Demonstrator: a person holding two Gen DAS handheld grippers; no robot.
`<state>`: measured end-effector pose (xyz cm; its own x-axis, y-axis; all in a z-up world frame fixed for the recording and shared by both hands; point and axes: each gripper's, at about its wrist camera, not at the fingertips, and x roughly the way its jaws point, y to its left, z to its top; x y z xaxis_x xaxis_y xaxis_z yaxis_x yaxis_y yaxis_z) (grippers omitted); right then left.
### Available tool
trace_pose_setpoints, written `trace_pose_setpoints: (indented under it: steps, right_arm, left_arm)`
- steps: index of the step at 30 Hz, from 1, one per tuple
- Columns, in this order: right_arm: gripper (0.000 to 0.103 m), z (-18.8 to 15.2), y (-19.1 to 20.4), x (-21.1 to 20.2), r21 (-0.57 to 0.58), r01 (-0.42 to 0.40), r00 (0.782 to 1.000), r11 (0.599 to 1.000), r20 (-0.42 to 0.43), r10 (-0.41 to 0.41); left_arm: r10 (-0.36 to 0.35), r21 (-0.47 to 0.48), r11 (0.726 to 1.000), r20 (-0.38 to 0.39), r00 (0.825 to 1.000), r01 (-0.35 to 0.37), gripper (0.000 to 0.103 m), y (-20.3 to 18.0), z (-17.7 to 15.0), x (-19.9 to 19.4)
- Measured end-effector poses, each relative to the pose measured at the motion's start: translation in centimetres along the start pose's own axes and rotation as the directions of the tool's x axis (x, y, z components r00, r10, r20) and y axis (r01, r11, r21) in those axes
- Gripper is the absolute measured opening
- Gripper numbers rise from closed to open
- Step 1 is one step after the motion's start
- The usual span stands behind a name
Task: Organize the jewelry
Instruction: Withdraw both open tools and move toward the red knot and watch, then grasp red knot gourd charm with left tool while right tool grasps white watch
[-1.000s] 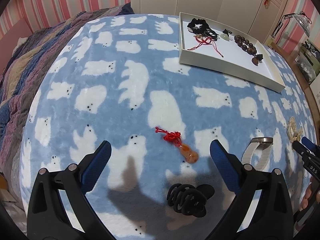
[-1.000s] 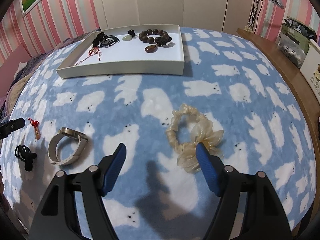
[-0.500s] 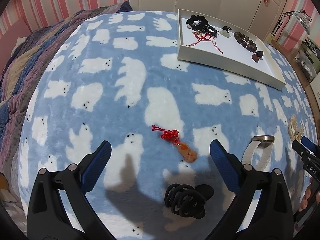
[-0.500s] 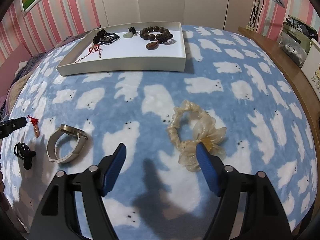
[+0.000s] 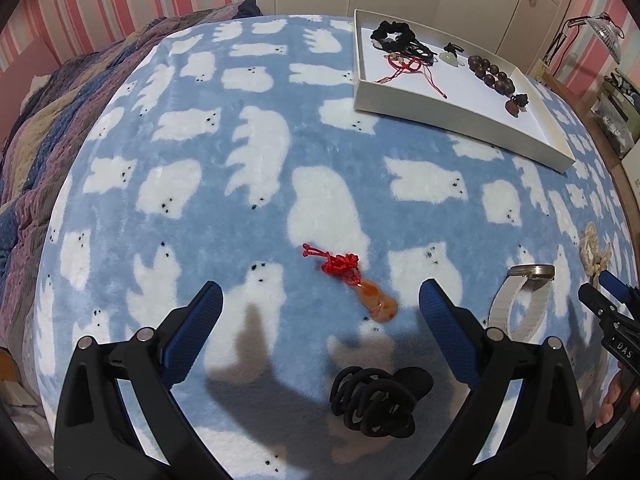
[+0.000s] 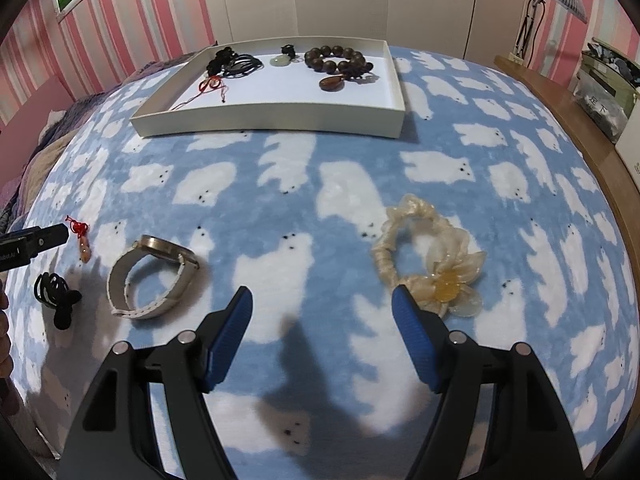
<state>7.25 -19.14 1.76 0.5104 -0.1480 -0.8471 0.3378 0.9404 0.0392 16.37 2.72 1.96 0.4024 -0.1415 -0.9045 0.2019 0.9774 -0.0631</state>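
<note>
An orange gourd pendant on a red knotted cord (image 5: 362, 286) lies on the blue blanket between the tips of my open left gripper (image 5: 318, 300), nearer its right finger, untouched. A black hair claw (image 5: 374, 400) lies closer to the camera, under the jaws. A beige-strapped watch (image 5: 520, 300) (image 6: 154, 276) stands on its side between the two grippers. My right gripper (image 6: 322, 306) is open and empty above the blanket; a cream flower scrunchie (image 6: 430, 258) lies just beyond its right finger. The white tray (image 6: 264, 122) (image 5: 460, 114) at the far side holds cords, a jade piece and a wooden bead bracelet.
The blanket with white bears (image 5: 256, 168) covers the whole bed. A striped quilt (image 5: 36, 128) lies at the left. A wooden ledge (image 6: 580, 132) with a lamp and boxes runs along the right. The left gripper's tip (image 6: 38, 240) shows at the right wrist view's left edge.
Both cameras have shifted slightly, so the pendant and the scrunchie sit a little nearer the fingers. Both grippers stay open; nothing on the blanket has moved.
</note>
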Motion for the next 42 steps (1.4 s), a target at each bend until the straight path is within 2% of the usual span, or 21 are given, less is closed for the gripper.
trace_pose_setpoints:
  steps: [7, 17, 27, 35, 37, 40, 42]
  right_arm:
    - [0.072, 0.4, 0.6, -0.1, -0.009, -0.010, 1.000, 1.000, -0.001, 0.010]
    - [0.072, 0.9, 4.5, -0.1, -0.079, -0.030, 0.999, 0.996, -0.027, 0.028]
    - [0.072, 1.5, 6.0, 0.6, -0.070, -0.028, 0.998, 0.997, -0.055, 0.024]
    - [0.072, 1.6, 7.2, 1.5, -0.068, -0.057, 0.996, 0.996, -0.074, 0.052]
    - [0.072, 1.6, 7.5, 1.8, -0.068, -0.058, 0.996, 0.996, -0.076, 0.053]
    - [0.072, 1.7, 7.8, 2.3, -0.077, -0.046, 0.996, 0.996, -0.082, 0.040]
    - [0.072, 1.7, 7.8, 2.6, -0.073, -0.050, 0.995, 0.996, -0.089, 0.043]
  left_arm:
    - [0.001, 0.016, 1.000, -0.018, 1.000, 0.000, 0.093, -0.3, 0.0, 0.6]
    - [0.016, 0.091, 0.996, -0.025, 1.000, -0.014, 0.091, -0.8, 0.4, 0.8]
    - [-0.035, 0.051, 0.998, -0.047, 0.998, 0.037, 0.086, 0.4, 0.9, 1.4]
    - [-0.038, 0.078, 0.996, -0.076, 0.996, 0.044, 0.070, -0.2, 0.9, 2.2]
    - [-0.043, 0.096, 0.994, -0.086, 0.995, 0.051, 0.061, -0.5, 0.9, 2.4]
    - [-0.049, 0.097, 0.994, -0.097, 0.994, 0.059, 0.054, -0.5, 0.9, 2.6]
    - [-0.055, 0.091, 0.994, -0.100, 0.993, 0.064, 0.053, -0.5, 1.0, 2.8]
